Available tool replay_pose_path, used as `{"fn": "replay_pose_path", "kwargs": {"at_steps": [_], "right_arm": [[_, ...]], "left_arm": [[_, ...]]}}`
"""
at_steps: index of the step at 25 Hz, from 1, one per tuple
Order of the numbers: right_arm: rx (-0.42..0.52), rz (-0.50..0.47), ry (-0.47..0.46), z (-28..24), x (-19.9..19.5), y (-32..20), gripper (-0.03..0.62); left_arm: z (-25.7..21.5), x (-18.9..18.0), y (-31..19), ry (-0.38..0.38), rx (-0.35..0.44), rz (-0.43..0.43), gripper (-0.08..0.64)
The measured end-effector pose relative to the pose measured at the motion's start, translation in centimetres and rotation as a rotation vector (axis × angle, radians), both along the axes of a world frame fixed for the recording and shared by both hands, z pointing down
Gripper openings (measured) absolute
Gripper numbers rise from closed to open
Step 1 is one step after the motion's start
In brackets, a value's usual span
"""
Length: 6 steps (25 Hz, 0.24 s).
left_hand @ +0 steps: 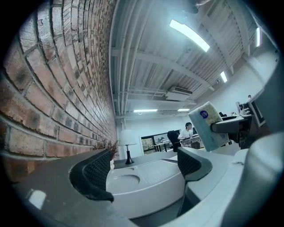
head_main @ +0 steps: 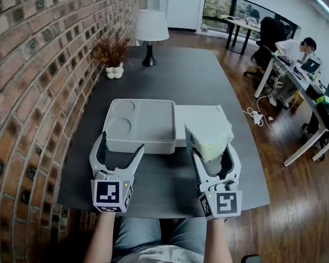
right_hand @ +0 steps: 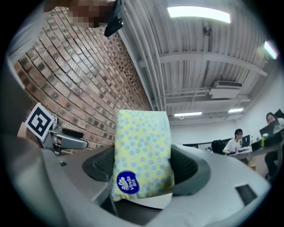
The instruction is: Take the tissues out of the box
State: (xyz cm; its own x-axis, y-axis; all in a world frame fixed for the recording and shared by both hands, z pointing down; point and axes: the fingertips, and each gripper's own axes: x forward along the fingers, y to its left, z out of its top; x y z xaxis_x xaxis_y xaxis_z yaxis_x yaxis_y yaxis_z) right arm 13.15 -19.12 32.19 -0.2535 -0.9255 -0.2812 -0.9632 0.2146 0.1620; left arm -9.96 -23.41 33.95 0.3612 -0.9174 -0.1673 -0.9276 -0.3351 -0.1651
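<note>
One likely soft, light tissue pack (right_hand: 142,150) sits pinched mid-body in my right hand-held gripper (right_hand: 145,170); left hand-held gripper (left_hand: 142,169) gapes empty.

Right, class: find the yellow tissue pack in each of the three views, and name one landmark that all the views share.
Head view: tissue pack right of centre, gripped in the right claw.
Left gripper view: tissue pack right of centre, at mid height.
Right gripper view: tissue pack in the centre, upright between the jaws.
Shared landmark: brick wall, at the left in all three.
</note>
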Motion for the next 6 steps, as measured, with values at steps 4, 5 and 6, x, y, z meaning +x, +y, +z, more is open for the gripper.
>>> {"fn": "replay_pose_path", "kwargs": {"at_steps": [4, 5, 6], "right_arm": [[0.004, 0.000, 0.003, -0.39, -0.13, 0.29, 0.376], [0.003, -0.002, 0.005, -0.50, -0.23, 0.37, 0.376], [0.002, -0.003, 0.006, -0.61, -0.33, 0.46, 0.376]], "left_arm": [[-0.22, -0.40, 0.33, 0.002, -0.002, -0.004, 0.457], [-0.19, -0.49, 0.40, 0.000, -0.002, -0.005, 0.457], [-0.16, -0.58, 0.47, -0.002, -0.002, -0.007, 0.457]]}}
